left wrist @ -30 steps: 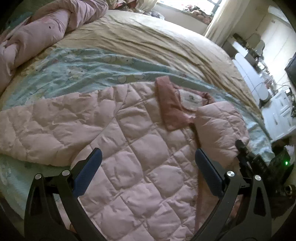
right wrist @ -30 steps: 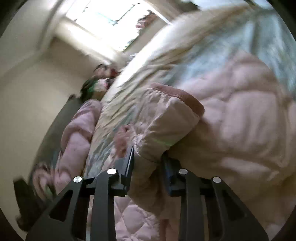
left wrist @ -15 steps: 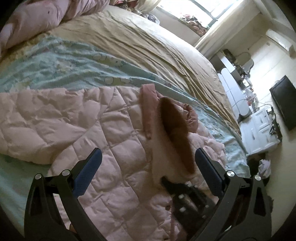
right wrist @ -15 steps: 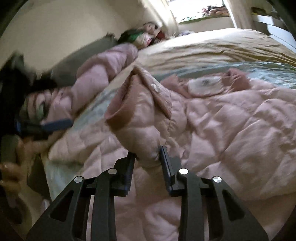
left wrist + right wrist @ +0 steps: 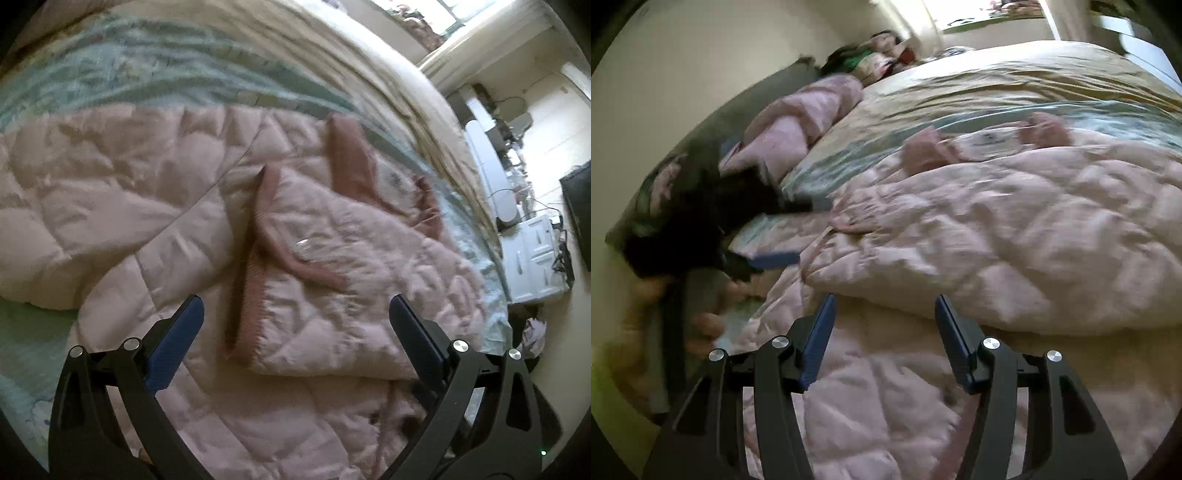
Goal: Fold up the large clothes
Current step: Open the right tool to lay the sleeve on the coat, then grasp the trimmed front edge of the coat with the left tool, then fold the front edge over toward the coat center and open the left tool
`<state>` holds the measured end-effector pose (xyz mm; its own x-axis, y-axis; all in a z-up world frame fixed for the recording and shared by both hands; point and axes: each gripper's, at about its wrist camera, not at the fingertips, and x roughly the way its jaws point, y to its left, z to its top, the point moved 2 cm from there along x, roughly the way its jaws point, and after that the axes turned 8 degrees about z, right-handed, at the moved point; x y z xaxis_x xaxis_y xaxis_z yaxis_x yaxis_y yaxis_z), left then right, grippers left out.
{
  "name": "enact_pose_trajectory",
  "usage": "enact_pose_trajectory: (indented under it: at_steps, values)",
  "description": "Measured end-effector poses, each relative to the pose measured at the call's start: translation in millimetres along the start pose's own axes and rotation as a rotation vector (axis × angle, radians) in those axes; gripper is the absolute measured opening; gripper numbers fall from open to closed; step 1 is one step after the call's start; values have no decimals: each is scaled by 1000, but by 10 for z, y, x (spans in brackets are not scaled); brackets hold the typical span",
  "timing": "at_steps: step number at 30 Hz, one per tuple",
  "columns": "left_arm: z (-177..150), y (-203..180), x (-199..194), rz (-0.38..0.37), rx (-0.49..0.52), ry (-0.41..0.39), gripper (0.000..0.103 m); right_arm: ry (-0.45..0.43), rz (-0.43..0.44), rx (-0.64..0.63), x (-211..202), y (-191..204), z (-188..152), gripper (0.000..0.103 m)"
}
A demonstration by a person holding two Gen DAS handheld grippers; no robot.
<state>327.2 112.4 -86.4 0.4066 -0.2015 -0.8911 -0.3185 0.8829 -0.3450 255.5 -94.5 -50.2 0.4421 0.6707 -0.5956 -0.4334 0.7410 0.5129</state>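
Already one fold seems done: from the left wrist, the pink quilted jacket [image 5: 155,206] lies spread on the bed [image 5: 332,62], its right sleeve [image 5: 332,280] laid across the chest, while the left claw [image 5: 295,328] hovers above, jaws apart and empty. From the right wrist, the right claw [image 5: 884,332] has just been opening and now stands clear of the folded sleeve [image 5: 1015,243], nothing between its jaws. The other sleeve and body folds probably remain, though blur obscures that side. No containers appear.

I count one pink quilted jacket [image 5: 332,266] on one bed [image 5: 332,55], one crumpled pink blanket [image 5: 798,122], two grippers, each with two fingers.
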Motion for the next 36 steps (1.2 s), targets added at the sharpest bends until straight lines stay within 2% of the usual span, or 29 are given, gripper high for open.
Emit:
enact_pose_trajectory:
  at_steps: [4, 7, 9, 10, 11, 12, 14, 15, 20, 22, 25, 30, 31, 36]
  values:
    - [-83, 35, 249, -32, -15, 43, 94, -70, -60, 66, -318, -224, 5, 55]
    - [-152, -25, 280, -52, 8, 9, 91, -110, -104, 130, -550, -420, -47, 55]
    - [-180, -63, 276, -37, 19, -4, 80, -130, -132, 169, -684, -558, -67, 55]
    - [-195, -84, 264, -11, 36, -17, 66, -138, -145, 177, -736, -608, -75, 55]
    - [-201, -110, 255, -16, 53, -23, 50, -146, -161, 181, -800, -651, -86, 55]
    - [-218, -132, 239, -33, 69, -22, 43, -158, -179, 183, -870, -696, -100, 55]
    - [-226, -201, 169, -5, 130, -47, 24, -175, -205, 195, -962, -772, -118, 55]
    - [-223, -228, 123, 4, 155, -65, 20, -184, -216, 200, -1006, -812, -120, 55]
    - [-123, -336, -499, -6, 233, -240, 19, -240, -269, 217, -1241, -979, -83, 55]
    - [-98, -365, -633, 10, 252, -281, 20, -251, -292, 212, -1286, -1023, -48, 55]
    - [-121, -283, -550, 49, 264, -258, 20, -255, -344, 205, -1323, -1104, 10, 55]
    - [-257, -22, -115, 110, 228, -160, 21, -229, -390, 174, -1204, -1195, 197, 55]
    - [-279, 18, -78, 94, 221, -152, 22, -221, -393, 167, -1158, -1204, 250, 55]
    - [-338, 47, 9, 121, 237, -153, 25, -150, -405, 109, -809, -1234, 512, 56]
